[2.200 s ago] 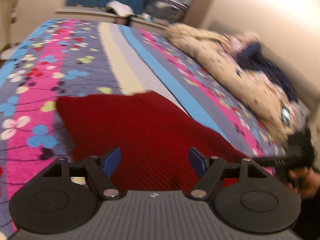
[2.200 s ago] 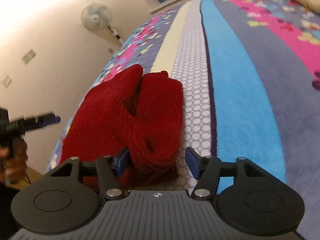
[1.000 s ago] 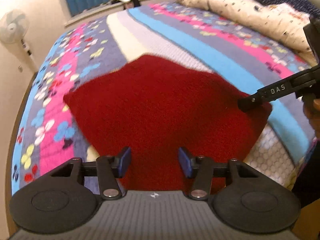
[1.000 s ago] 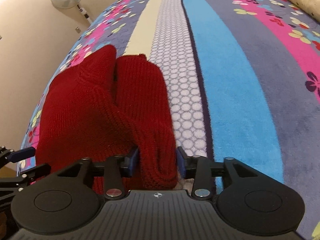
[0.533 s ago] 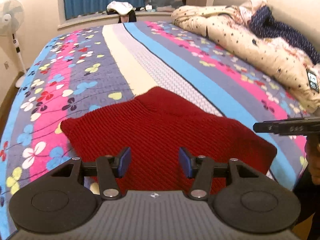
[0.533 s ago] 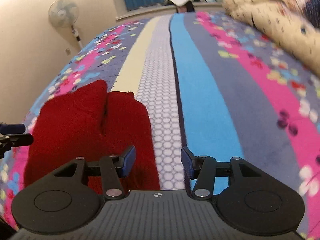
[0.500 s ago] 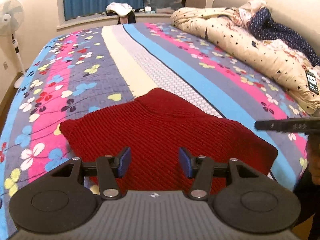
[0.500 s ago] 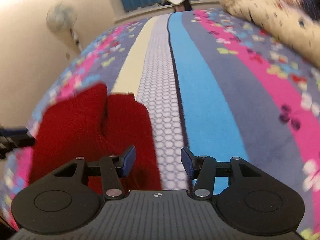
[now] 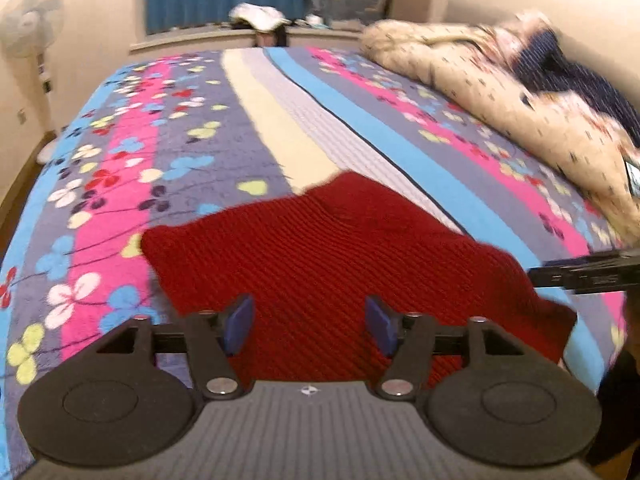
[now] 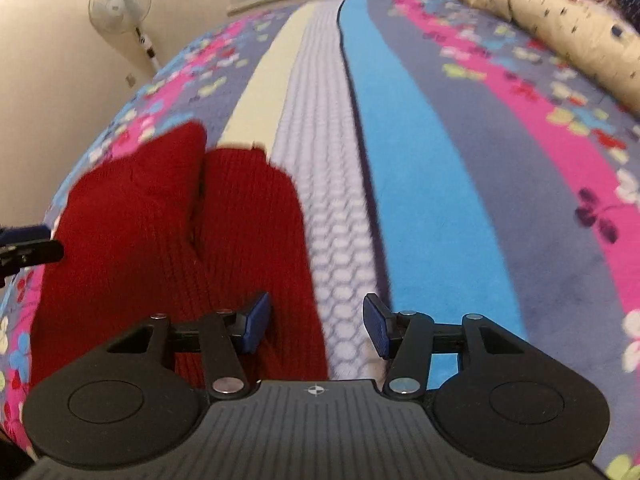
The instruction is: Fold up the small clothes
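Both the left gripper (image 9: 307,325) and right gripper (image 10: 316,325) hover with jaws apart, holding nothing; the red knit garment (image 9: 340,264) lies folded on the striped blanket (image 9: 280,132) just beyond, so the next move probably calls for a fresh edge grasp

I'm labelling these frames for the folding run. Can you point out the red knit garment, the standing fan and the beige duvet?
red knit garment (image 9: 328,248): left wrist view, middle of its knit.
standing fan (image 10: 119,2): right wrist view, fan head.
beige duvet (image 9: 492,92): left wrist view, its bunched top.
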